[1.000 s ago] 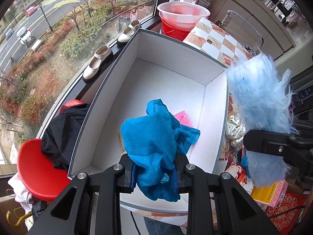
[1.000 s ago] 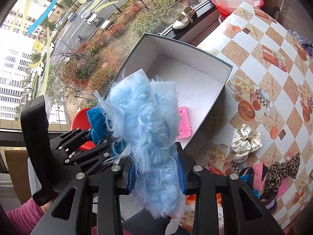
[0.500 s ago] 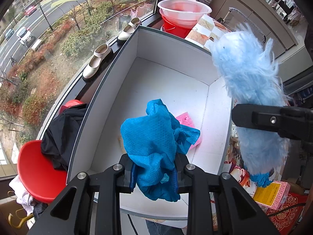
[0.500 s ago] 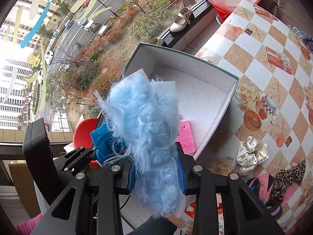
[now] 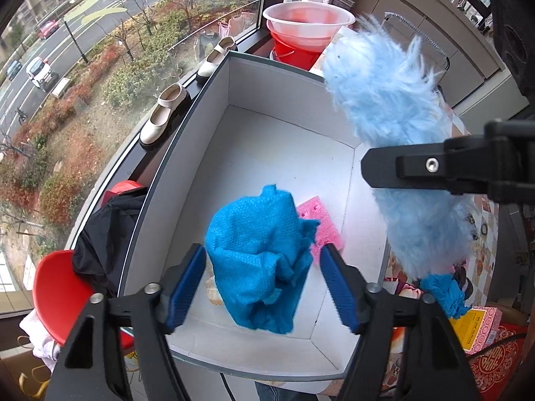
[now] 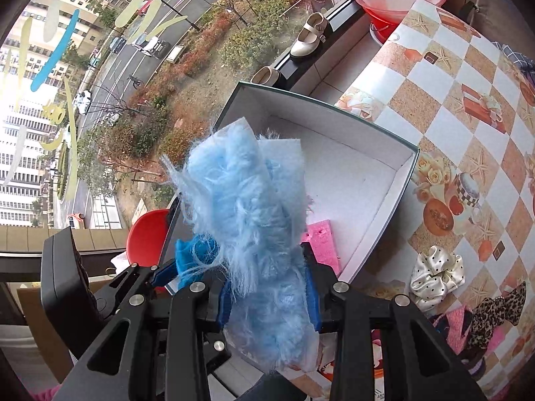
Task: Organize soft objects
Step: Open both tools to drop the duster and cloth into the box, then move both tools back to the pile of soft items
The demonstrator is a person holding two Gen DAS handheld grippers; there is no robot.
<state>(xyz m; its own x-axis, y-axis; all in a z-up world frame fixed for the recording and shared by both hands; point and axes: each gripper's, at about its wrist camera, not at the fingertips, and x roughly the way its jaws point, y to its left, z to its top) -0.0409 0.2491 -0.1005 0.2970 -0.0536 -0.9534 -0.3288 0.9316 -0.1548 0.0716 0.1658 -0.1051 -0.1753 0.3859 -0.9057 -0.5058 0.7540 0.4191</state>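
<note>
A white box (image 5: 214,123) stands open at the table's window side, also in the right wrist view (image 6: 367,133). My left gripper (image 5: 264,284) is open over its near end; a crumpled blue cloth (image 5: 260,260) sits loose between the spread pads. A pink sponge (image 5: 321,224) lies on the box floor, also seen from the right wrist (image 6: 321,244). My right gripper (image 6: 267,295) is shut on a fluffy light-blue cloth (image 6: 244,214), held over the box's right wall, seen from the left wrist too (image 5: 394,110).
A red and clear basin (image 5: 307,30) stands beyond the box. Two cream shoes (image 5: 164,117) sit on the sill. A red stool with black cloth (image 5: 100,234) is left of the box. A white dotted scrunchie (image 6: 438,277) and leopard fabric (image 6: 498,314) lie on the patterned tablecloth.
My left gripper has opened, letting go of the blue cloth over the box. My right gripper has carried the fluffy cloth leftward over the box's right wall.
</note>
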